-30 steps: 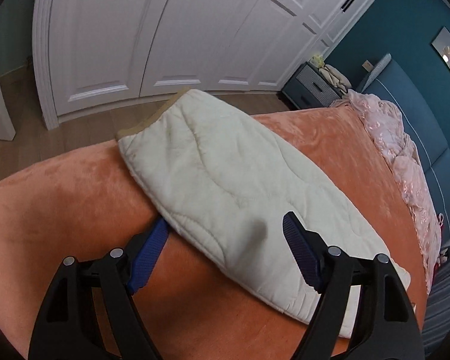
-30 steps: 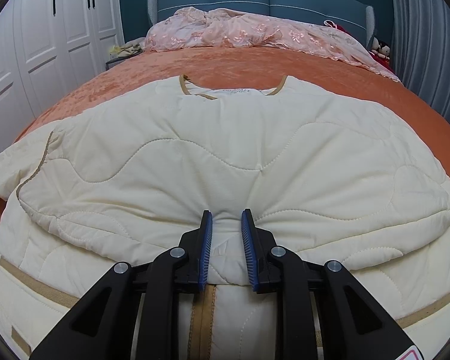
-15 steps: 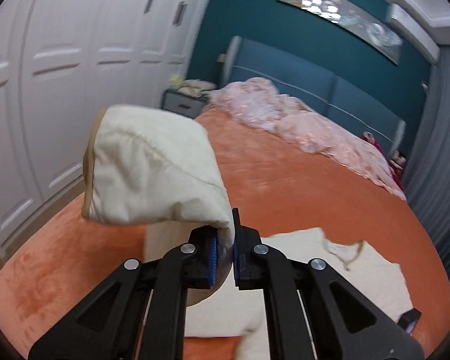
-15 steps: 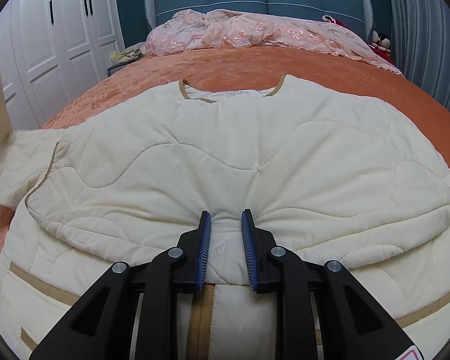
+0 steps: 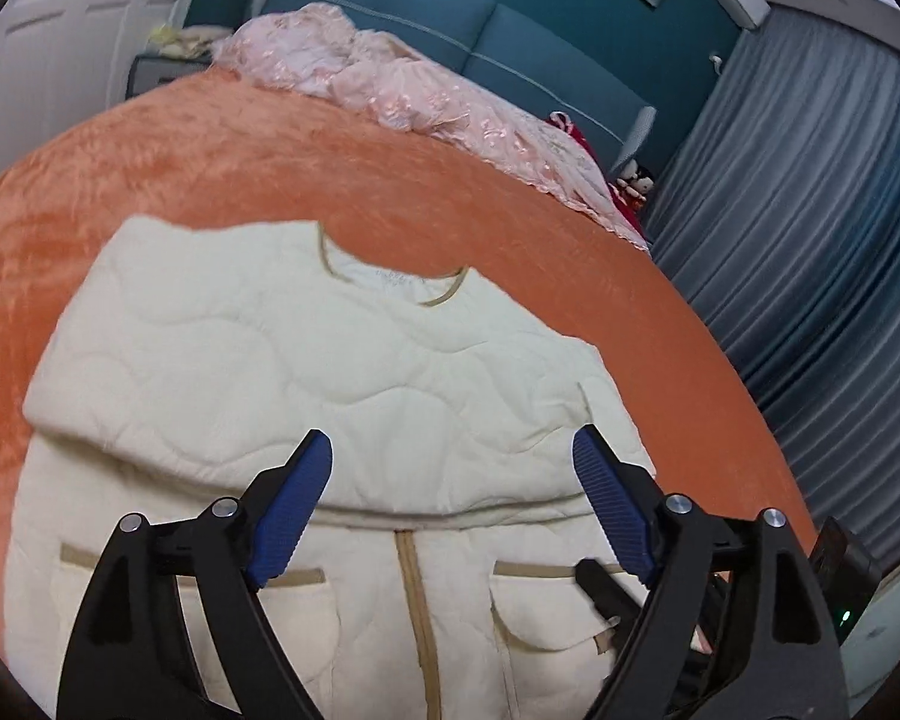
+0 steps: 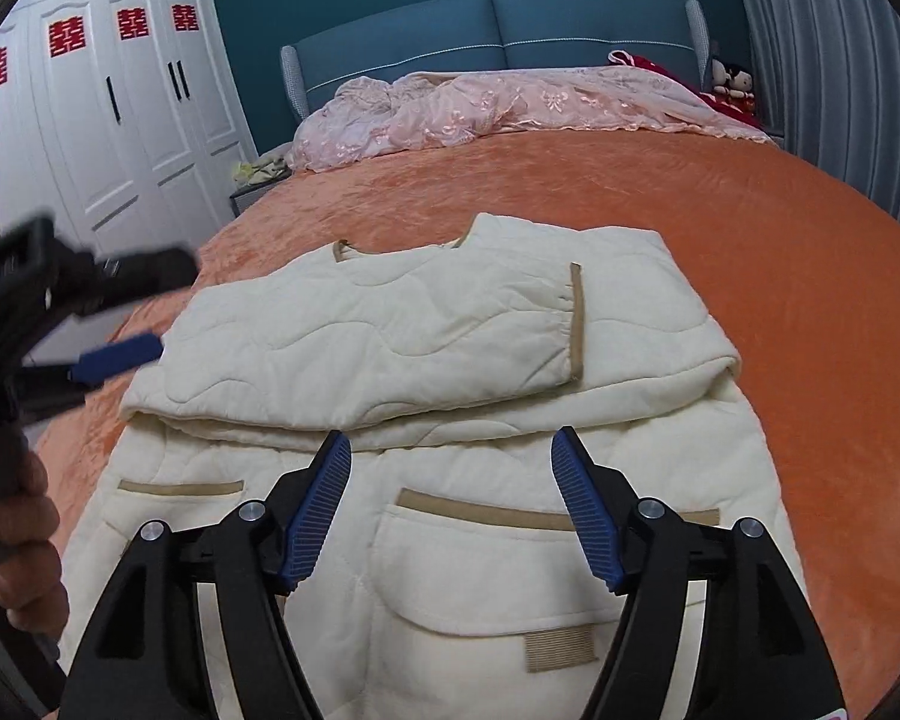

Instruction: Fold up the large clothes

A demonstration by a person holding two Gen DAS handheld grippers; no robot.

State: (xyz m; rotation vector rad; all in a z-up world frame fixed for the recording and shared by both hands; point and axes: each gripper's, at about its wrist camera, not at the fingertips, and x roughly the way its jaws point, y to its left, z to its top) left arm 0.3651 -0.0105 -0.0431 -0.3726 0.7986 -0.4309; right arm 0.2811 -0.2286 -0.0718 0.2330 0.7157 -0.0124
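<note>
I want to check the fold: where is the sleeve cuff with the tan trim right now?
In the right wrist view the cuff lies flat across the jacket's chest, right of centre, below the collar and above the pockets.

Jacket (image 6: 426,348) hem cropped (bottom edge)

- A cream quilted padded jacket (image 6: 426,360) with tan trim lies flat, front side up, on the orange bed cover, collar toward the headboard.
- Both sleeves are folded across the chest, one tan-edged cuff (image 6: 576,324) on top.
- Two tan-trimmed pockets and the centre zip (image 5: 417,612) show below.
</note>
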